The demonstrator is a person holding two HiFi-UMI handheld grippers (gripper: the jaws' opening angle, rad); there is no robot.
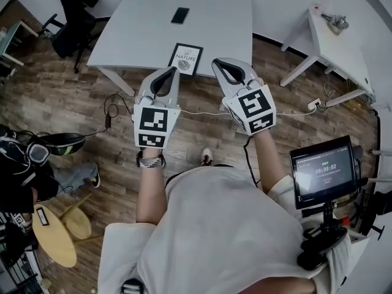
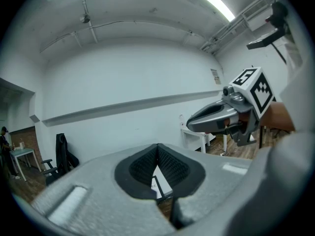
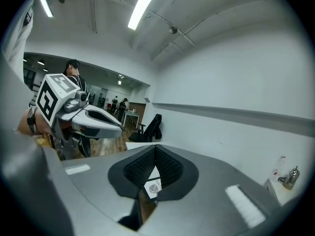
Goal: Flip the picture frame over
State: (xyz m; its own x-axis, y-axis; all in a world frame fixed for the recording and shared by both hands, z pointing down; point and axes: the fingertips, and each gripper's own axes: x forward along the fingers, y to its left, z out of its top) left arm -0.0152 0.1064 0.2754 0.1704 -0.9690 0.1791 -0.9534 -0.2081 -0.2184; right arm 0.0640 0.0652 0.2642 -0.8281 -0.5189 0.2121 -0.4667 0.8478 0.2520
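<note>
The picture frame (image 1: 185, 58), black-edged with a white printed face up, lies flat near the front edge of the white table (image 1: 141, 35). Both grippers hover side by side over the wooden floor, short of the table. My left gripper (image 1: 164, 73) is shut with nothing in it, just below and left of the frame. The right gripper (image 1: 228, 64) is also shut and empty, to the frame's right. A sliver of the frame (image 2: 160, 183) shows below the closed left gripper (image 2: 158, 147). Under the closed right gripper (image 3: 155, 148), part of the frame (image 3: 153, 187) also peeks out.
A black phone (image 1: 180, 15) lies farther back on the table. A small white side table (image 1: 343, 48) stands at the right, a black office chair (image 1: 72, 11) at the far left. A monitor on a stand (image 1: 324, 171) is near my right elbow; a person (image 1: 24, 164) sits at left.
</note>
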